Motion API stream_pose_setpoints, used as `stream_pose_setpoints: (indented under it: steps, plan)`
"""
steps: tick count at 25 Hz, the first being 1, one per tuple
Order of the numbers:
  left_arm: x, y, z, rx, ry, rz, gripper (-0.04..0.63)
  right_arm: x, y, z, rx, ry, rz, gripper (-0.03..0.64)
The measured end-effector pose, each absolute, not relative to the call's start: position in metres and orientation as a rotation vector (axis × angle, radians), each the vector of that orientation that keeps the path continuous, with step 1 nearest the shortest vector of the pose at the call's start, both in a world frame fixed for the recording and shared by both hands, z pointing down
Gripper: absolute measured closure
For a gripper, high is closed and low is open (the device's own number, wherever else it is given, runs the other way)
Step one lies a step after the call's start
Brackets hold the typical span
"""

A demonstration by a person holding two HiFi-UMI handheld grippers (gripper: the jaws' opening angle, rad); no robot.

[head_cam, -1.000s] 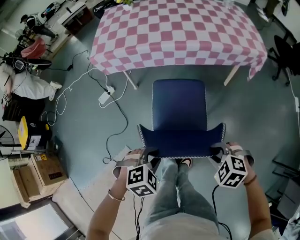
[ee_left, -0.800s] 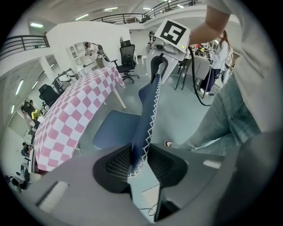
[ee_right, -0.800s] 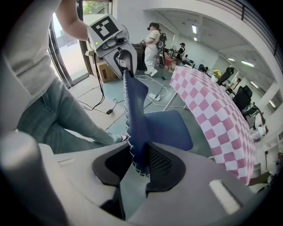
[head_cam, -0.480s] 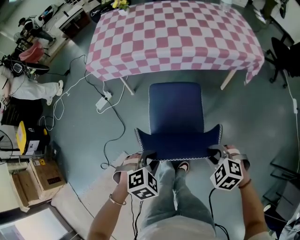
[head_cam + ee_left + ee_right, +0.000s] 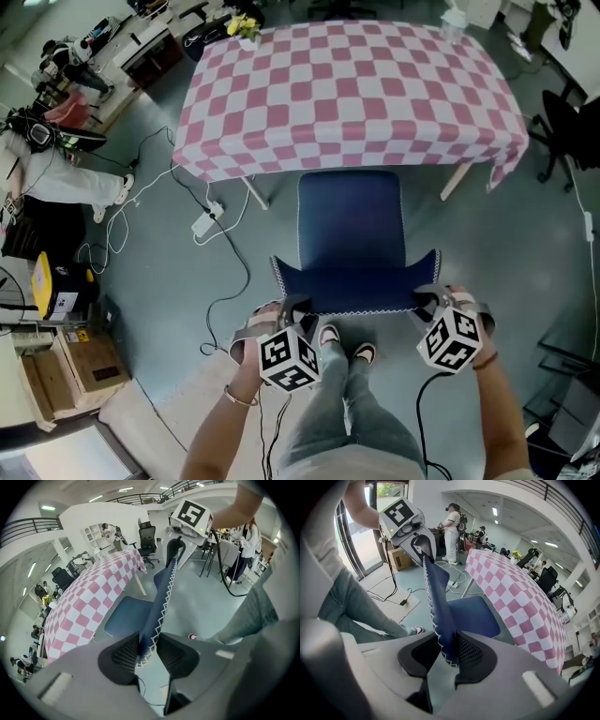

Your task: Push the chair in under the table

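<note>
**Two Clamps On, Gap Closing**

Head view: shows chair (image 5: 351, 220) slid nearer the desk (image 5: 347, 84) than a second ago, front edge now meeting the cloth hem (image 5: 281, 156), backrest (image 5: 354, 287) well short of the desk.

Left gripper view: finds left gripper (image 5: 146, 651) with jaws narrowly apart, clamped on the backrest's stitched edge.

Right gripper view: finds right gripper (image 5: 449, 653) just tightened, jaws pinching that edge.

Looks partway done; needs more pushing.

Bright, even indoor light from ceiling strip lamps (image 5: 551, 544) casts only faint, soft shadows; both gripper views bulge fisheye-fashion with black corners and blurred near foreground, the head view sharp.
</note>
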State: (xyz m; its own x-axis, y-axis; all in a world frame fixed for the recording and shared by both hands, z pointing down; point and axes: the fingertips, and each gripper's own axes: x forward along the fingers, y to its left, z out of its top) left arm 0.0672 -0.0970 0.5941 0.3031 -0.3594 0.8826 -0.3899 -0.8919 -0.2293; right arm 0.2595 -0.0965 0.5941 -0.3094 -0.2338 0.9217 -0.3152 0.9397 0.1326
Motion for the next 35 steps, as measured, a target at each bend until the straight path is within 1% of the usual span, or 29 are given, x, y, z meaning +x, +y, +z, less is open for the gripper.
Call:
stream_pose_setpoints:
  steps: [11, 35]
  plan:
    - [0.072, -0.173, 0.594, 2.521, -0.799, 1.671, 0.483, 0.264, -0.177, 0.595, 0.459, -1.894, 0.071, 0.512]
    - [0.079, -0.299, 0.592, 2.525, -0.998, 1.633, 0.474, 0.273, -0.292, 0.595, 0.563, -1.846, 0.047, 0.514]
